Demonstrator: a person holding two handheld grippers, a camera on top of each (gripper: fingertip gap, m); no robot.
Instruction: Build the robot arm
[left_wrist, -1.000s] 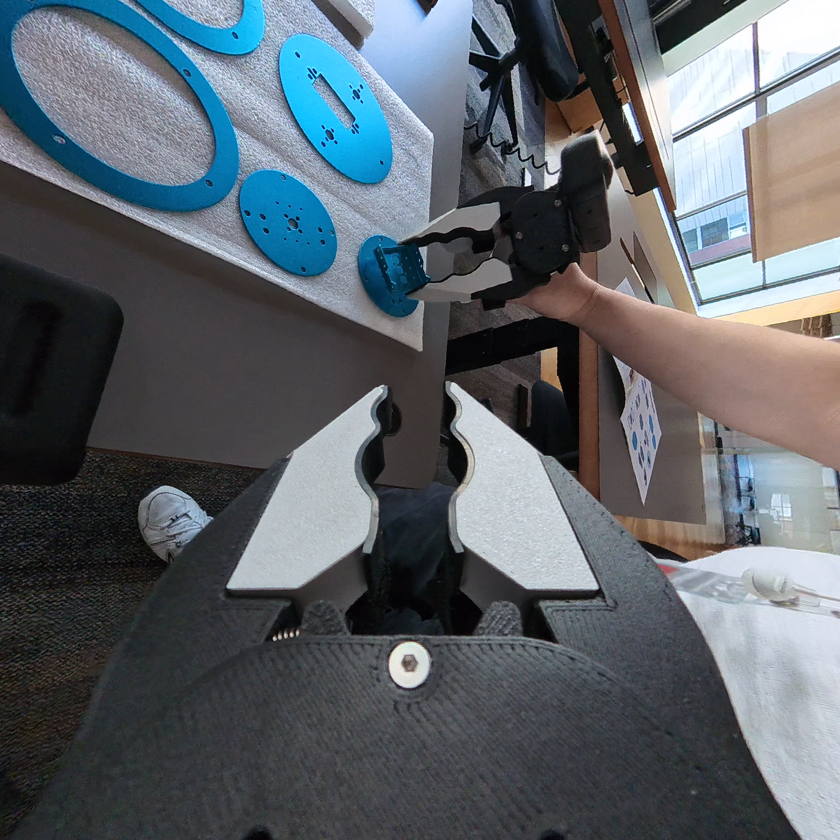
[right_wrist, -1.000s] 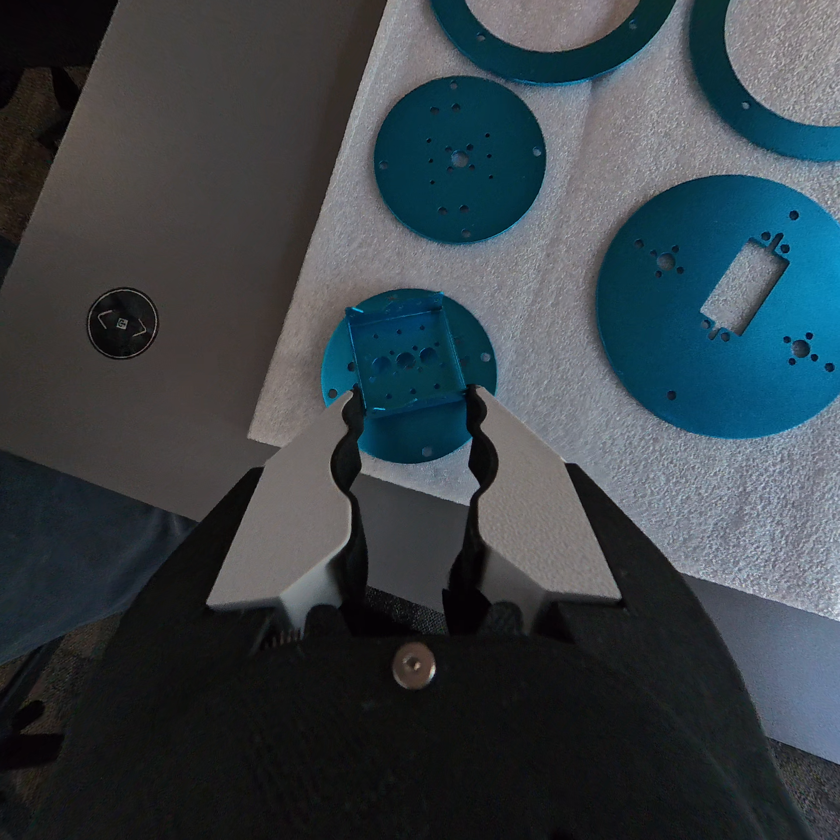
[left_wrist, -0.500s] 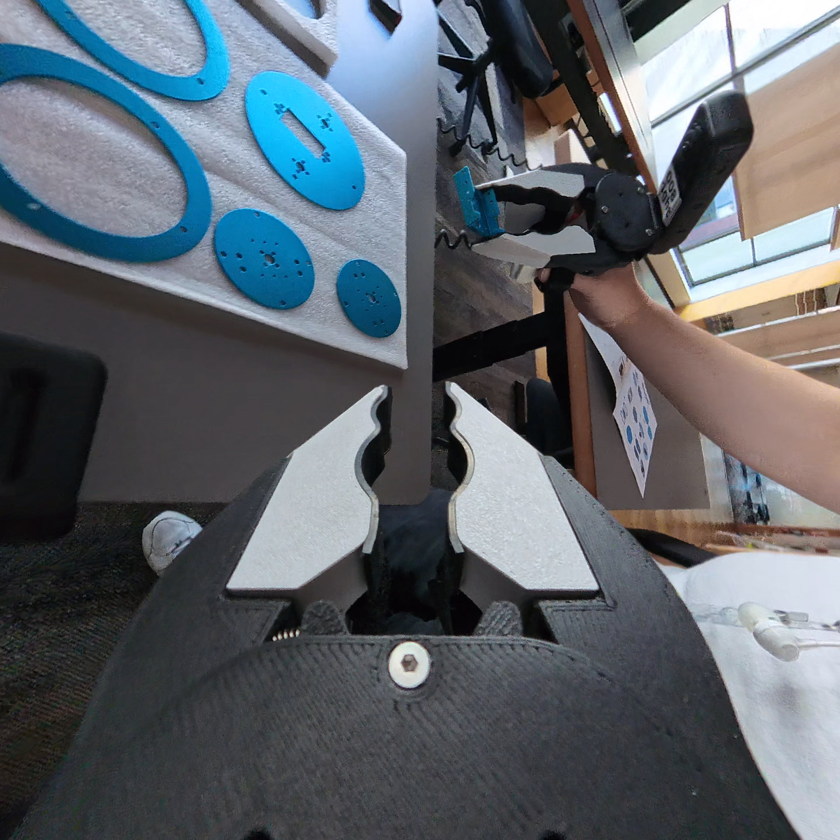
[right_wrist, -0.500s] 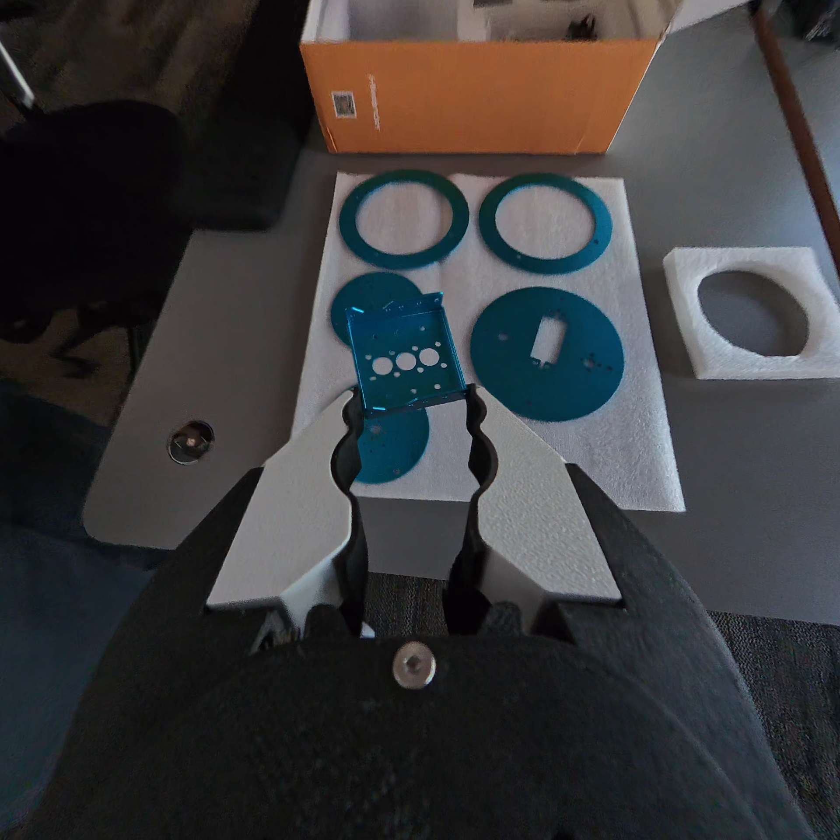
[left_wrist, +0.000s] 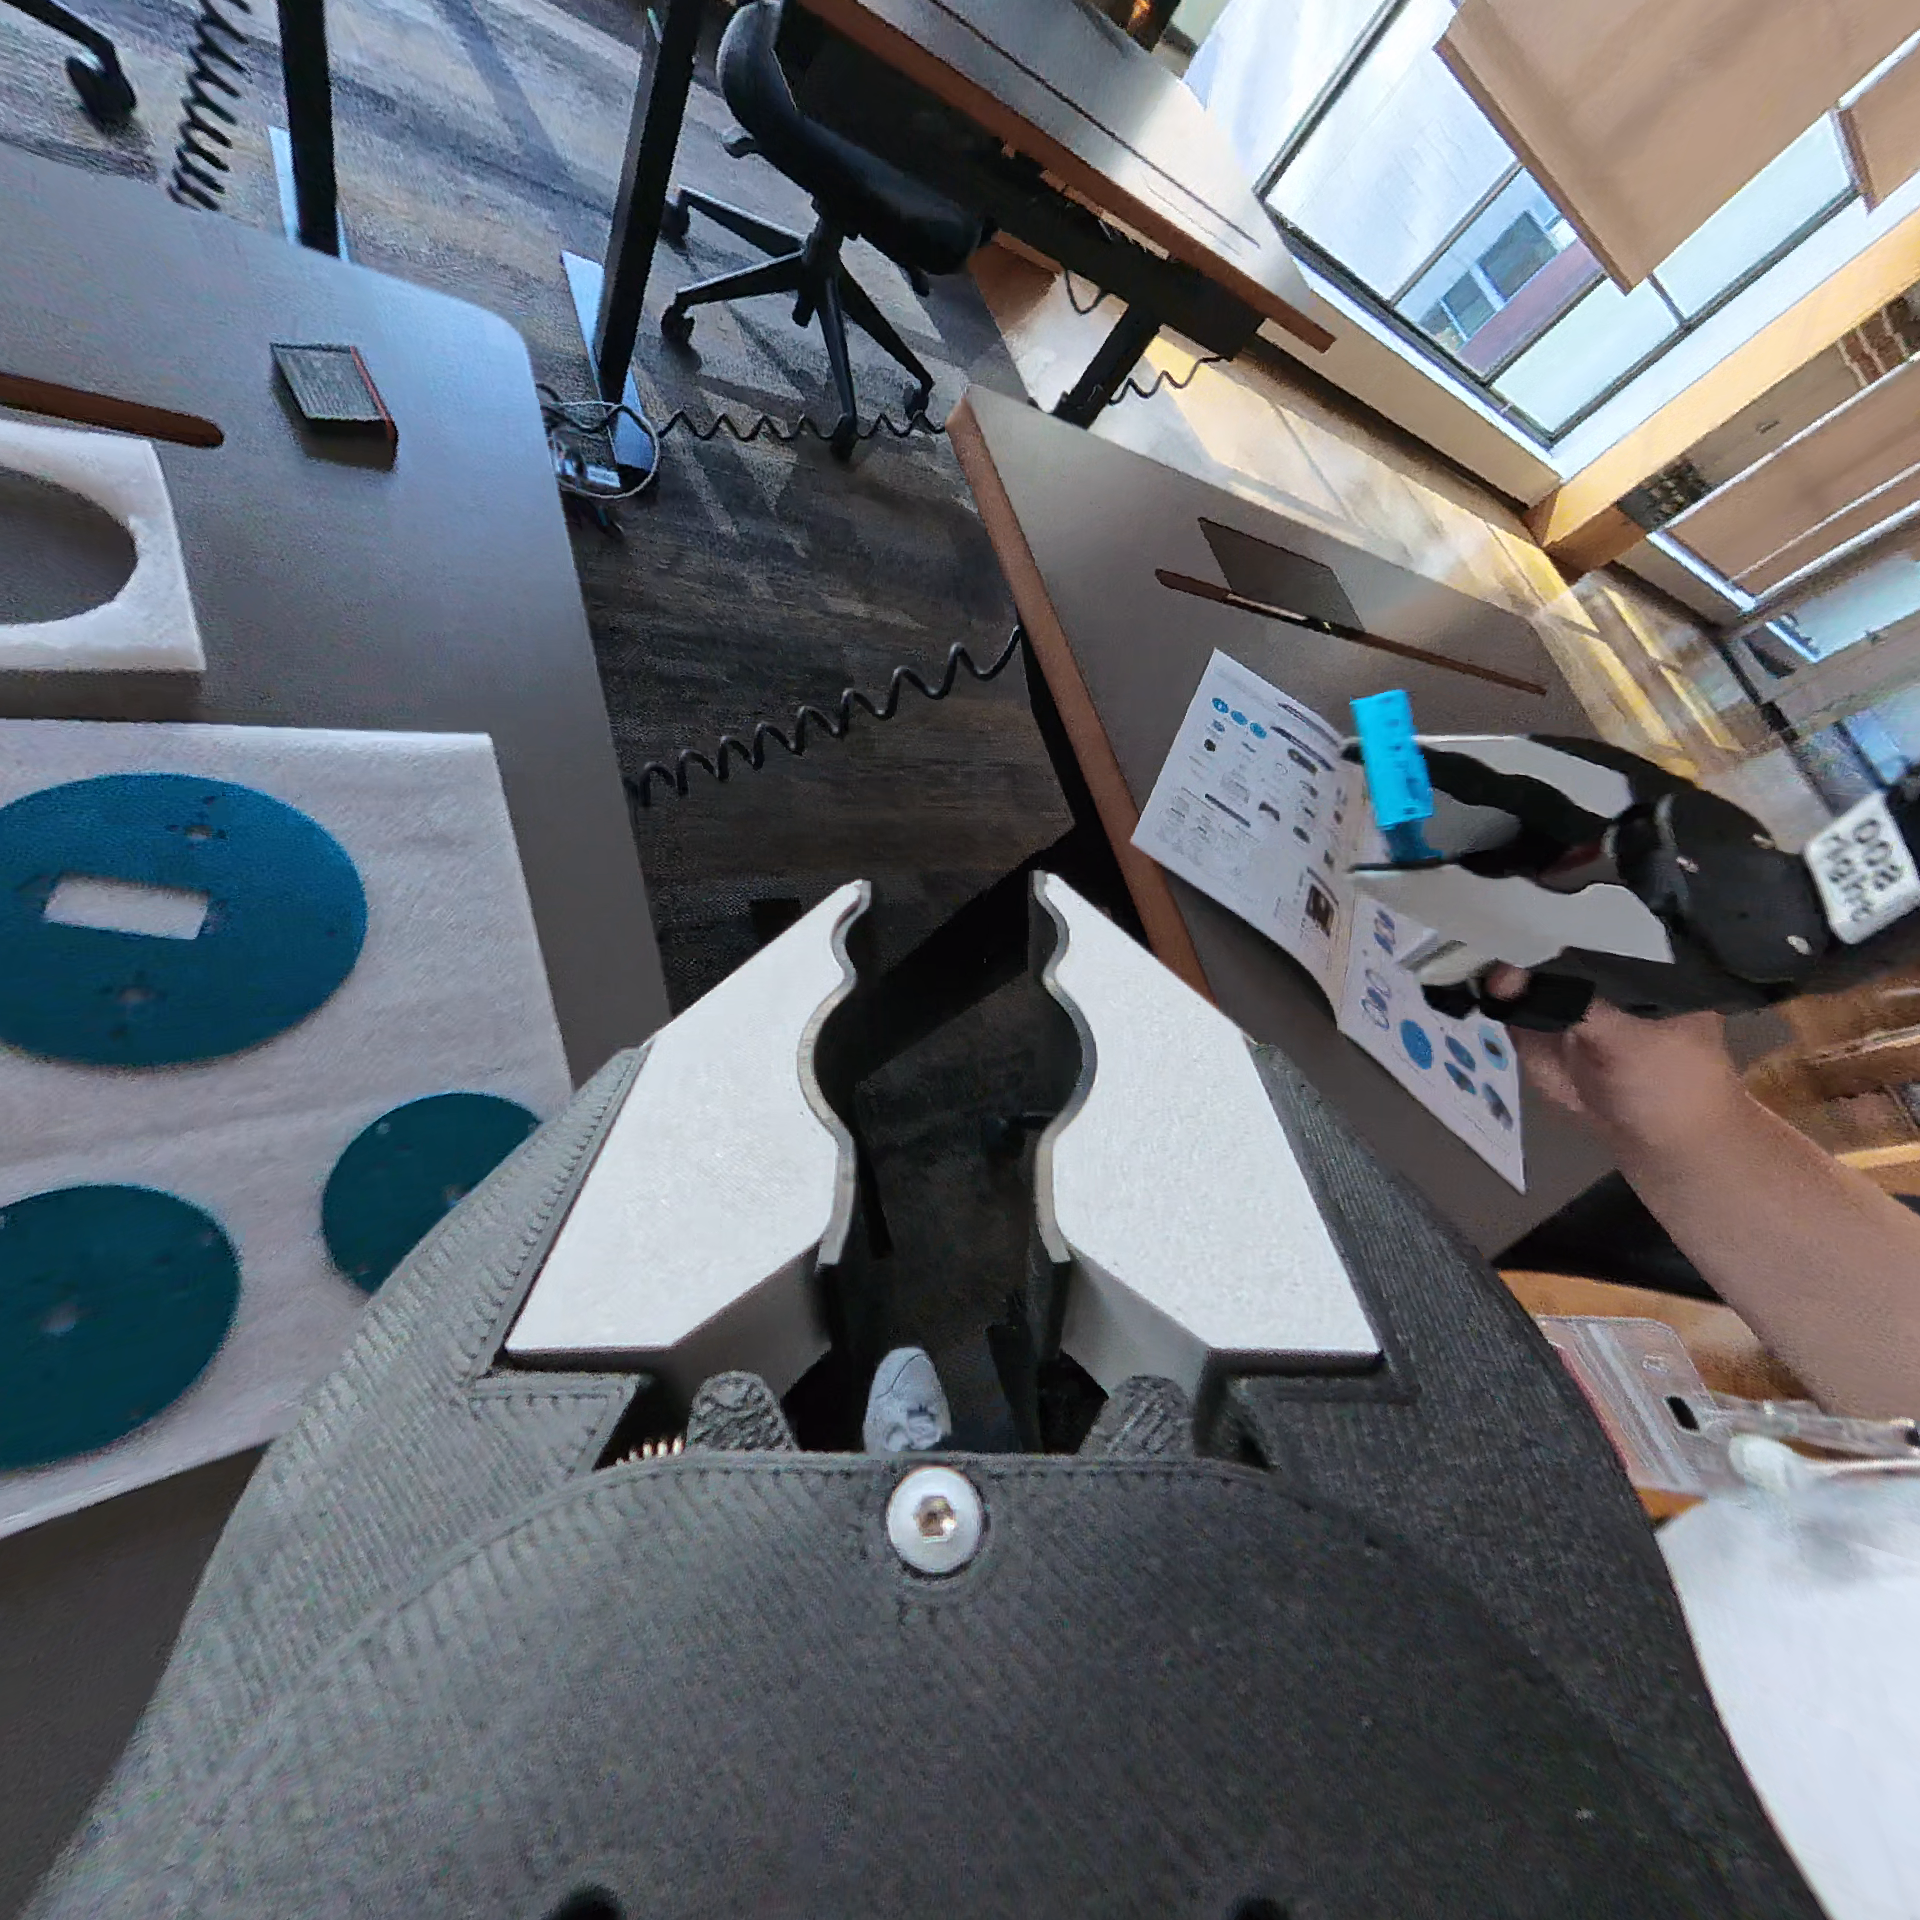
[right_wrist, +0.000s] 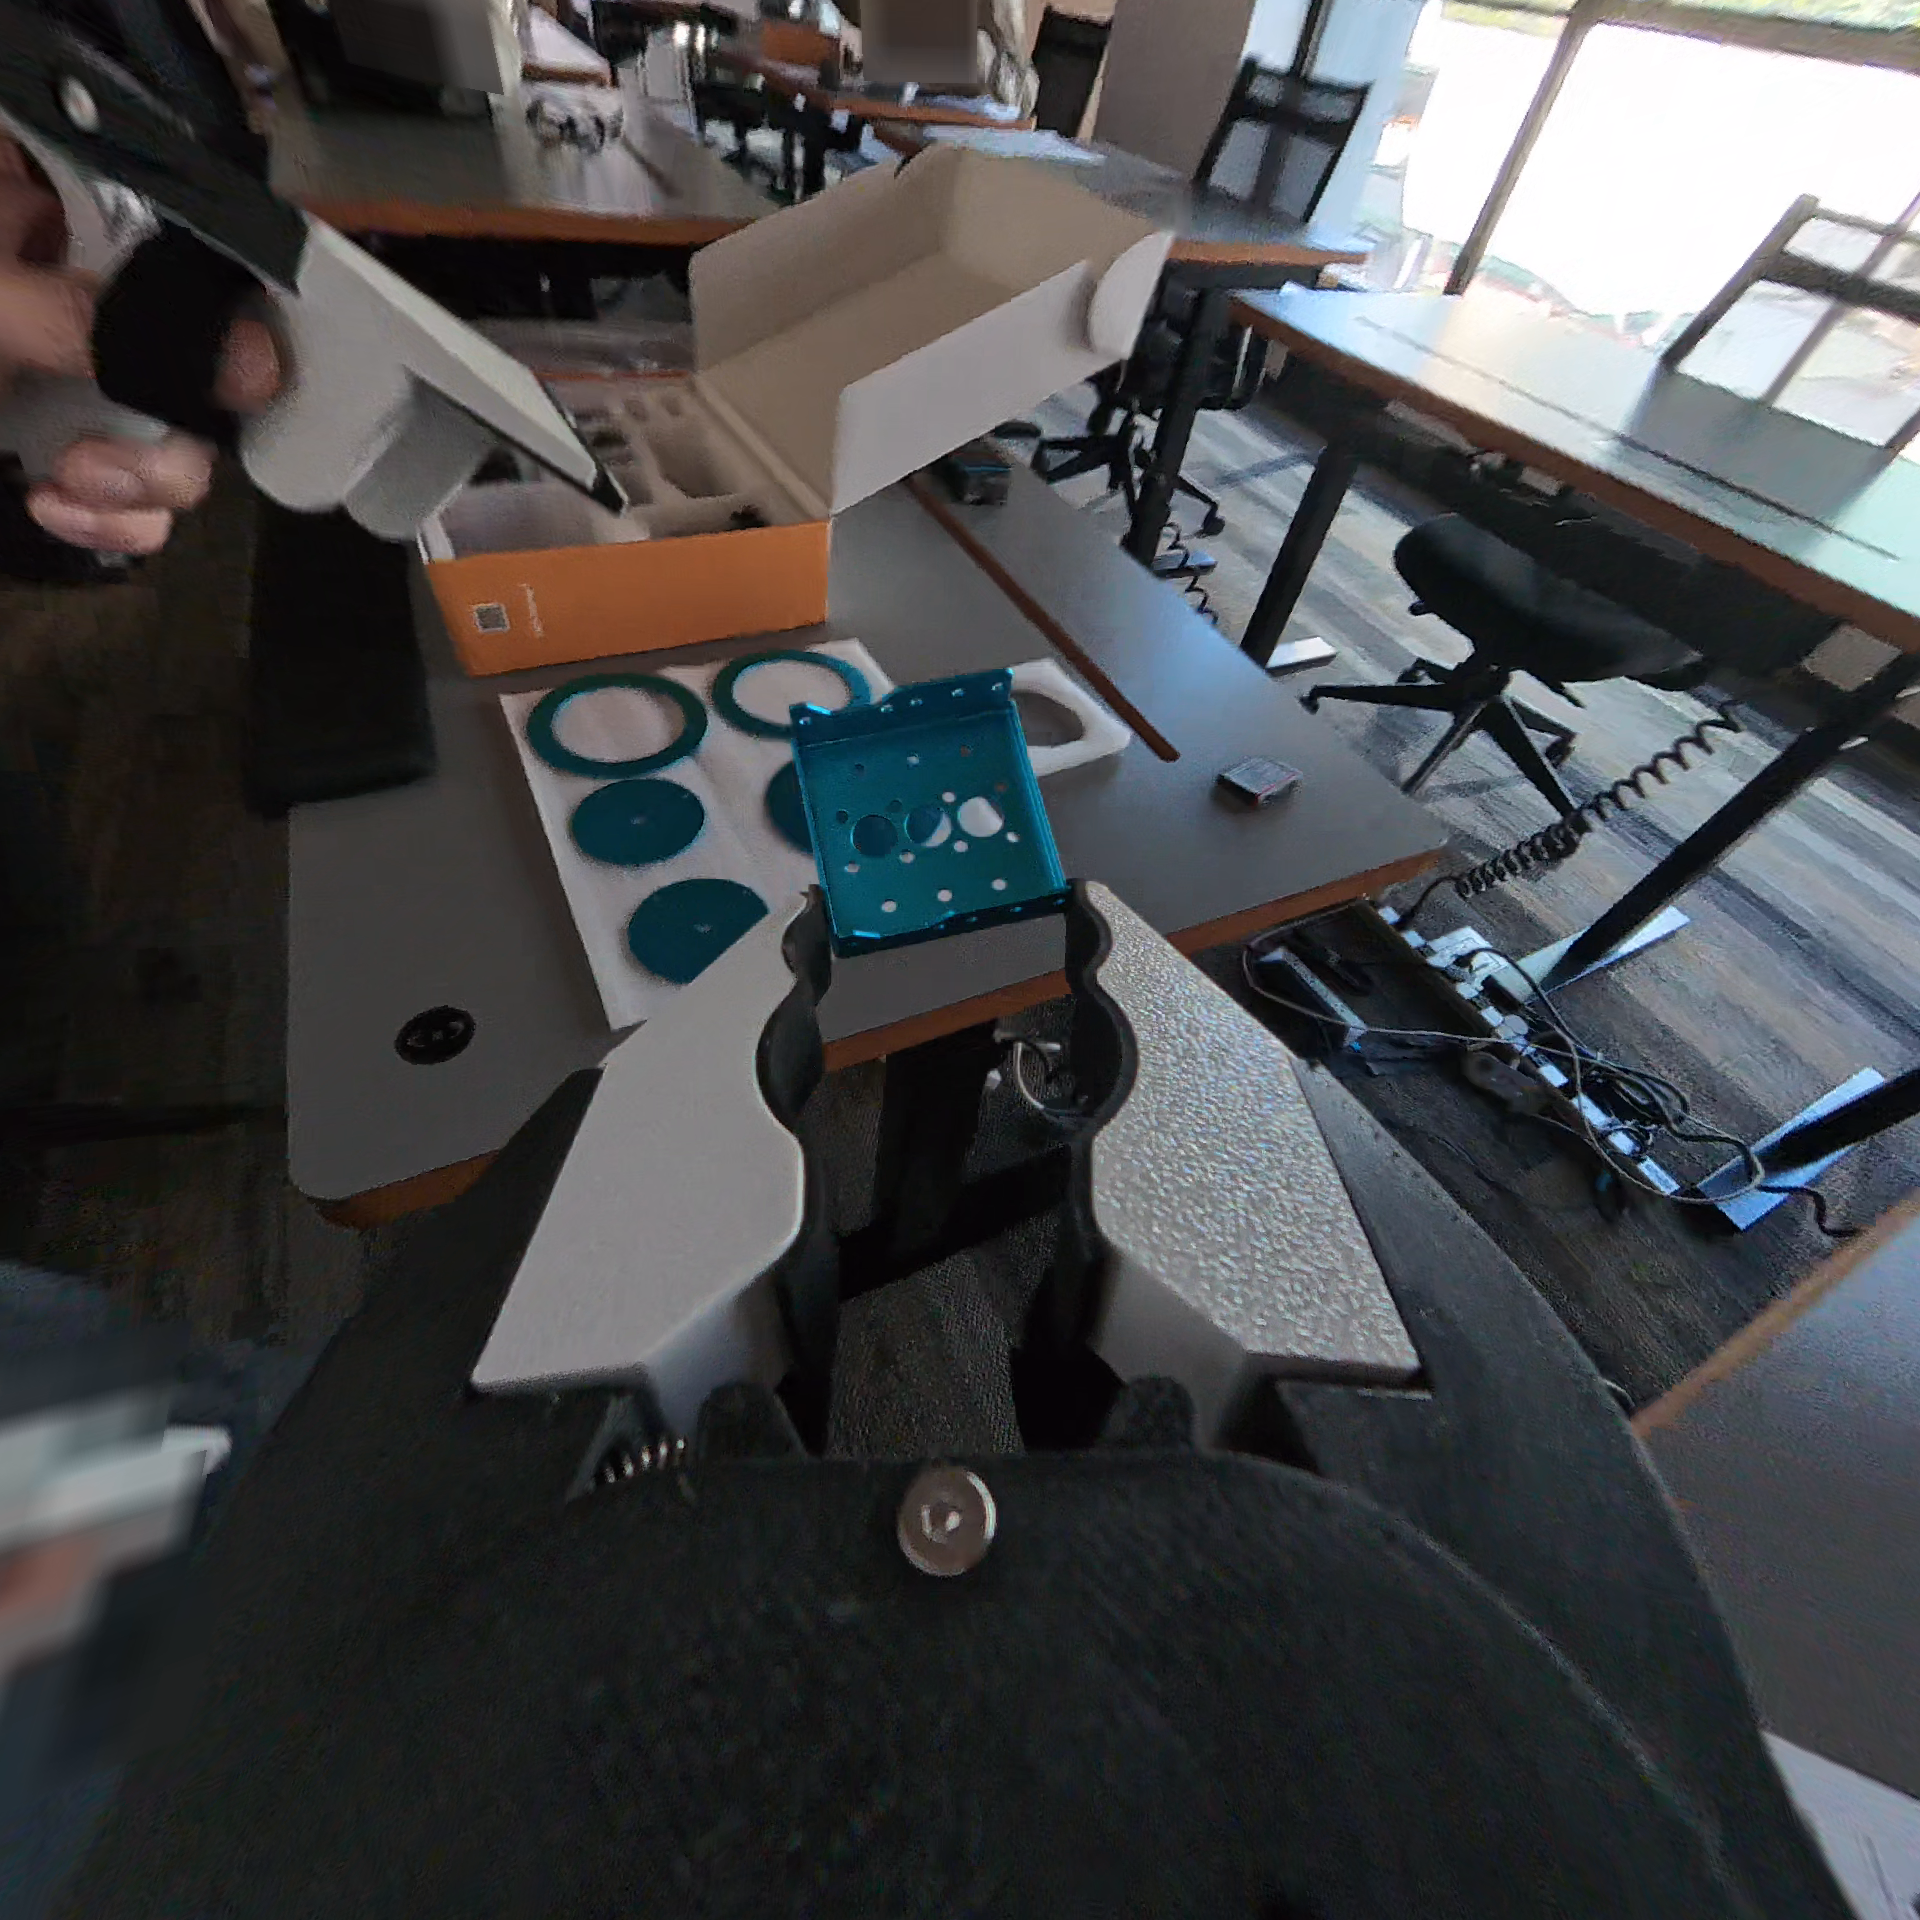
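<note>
My right gripper (right_wrist: 940, 909) is shut on a blue metal bracket (right_wrist: 925, 821) with round holes and holds it in the air, well above and in front of the grey table (right_wrist: 416, 935). The left wrist view shows that gripper (left_wrist: 1392, 821) and the bracket (left_wrist: 1392, 774) at the right, over a printed sheet (left_wrist: 1268, 831). My left gripper (left_wrist: 951, 904) is open and empty, beside the table's right edge. Its white fingers (right_wrist: 416, 364) show at the upper left of the right wrist view.
Blue discs (right_wrist: 637, 821) and rings (right_wrist: 616, 724) lie on a white foam sheet (right_wrist: 551, 810). An open orange box (right_wrist: 634, 592) stands behind it. A foam block (right_wrist: 1070, 727) and a small black device (right_wrist: 1259, 777) lie to the right. Office chair (left_wrist: 862, 208), coiled cables (left_wrist: 810, 727). The gap from one gripper's tips to the other's is roughly 15 centimetres.
My right gripper lifted the blue bracket off the small disc and carried it up and away from the table. My left gripper stayed open and swung to face right.
</note>
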